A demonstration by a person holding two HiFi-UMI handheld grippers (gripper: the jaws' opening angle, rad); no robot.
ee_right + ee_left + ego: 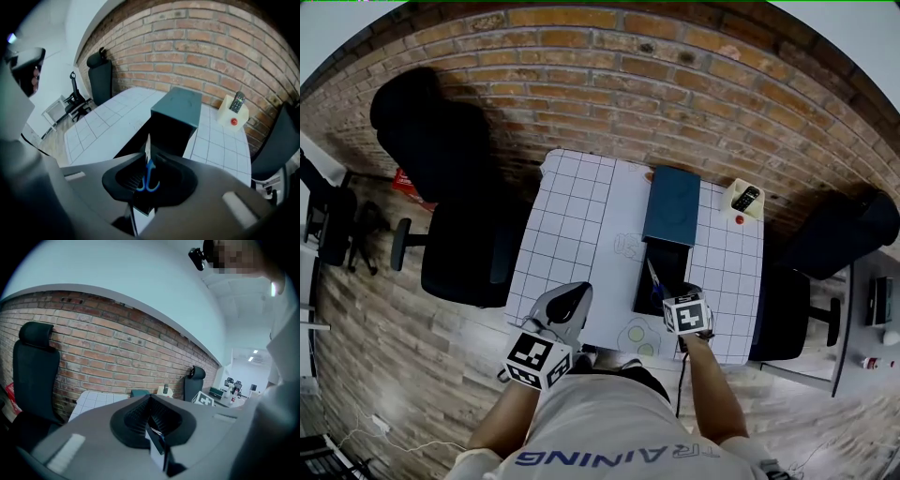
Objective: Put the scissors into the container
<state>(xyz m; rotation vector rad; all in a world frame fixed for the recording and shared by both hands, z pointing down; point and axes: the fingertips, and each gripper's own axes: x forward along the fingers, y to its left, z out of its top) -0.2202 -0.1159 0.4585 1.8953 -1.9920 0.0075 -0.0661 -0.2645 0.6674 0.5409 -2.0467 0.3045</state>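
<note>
Pinched in the right gripper (146, 161), over the near end of the open black container (168, 136): blue-handled scissors (149, 178), blade pointing far. Left gripper (150, 404) pressed together, empty, near left. Likely failure: swivelling in so slim a grip, snagging the rim, landing on the table (572, 216).

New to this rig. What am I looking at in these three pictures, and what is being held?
No robot here: a person holds a gripper in each hand. The head view looks down from their head; the other two cameras ride on the grippers. On the white gridded table stand an open black container, a teal lid beyond it, and a small cream box. The right gripper grips blue-handled scissors, blades toward the container. The left gripper is shut, empty.
</note>
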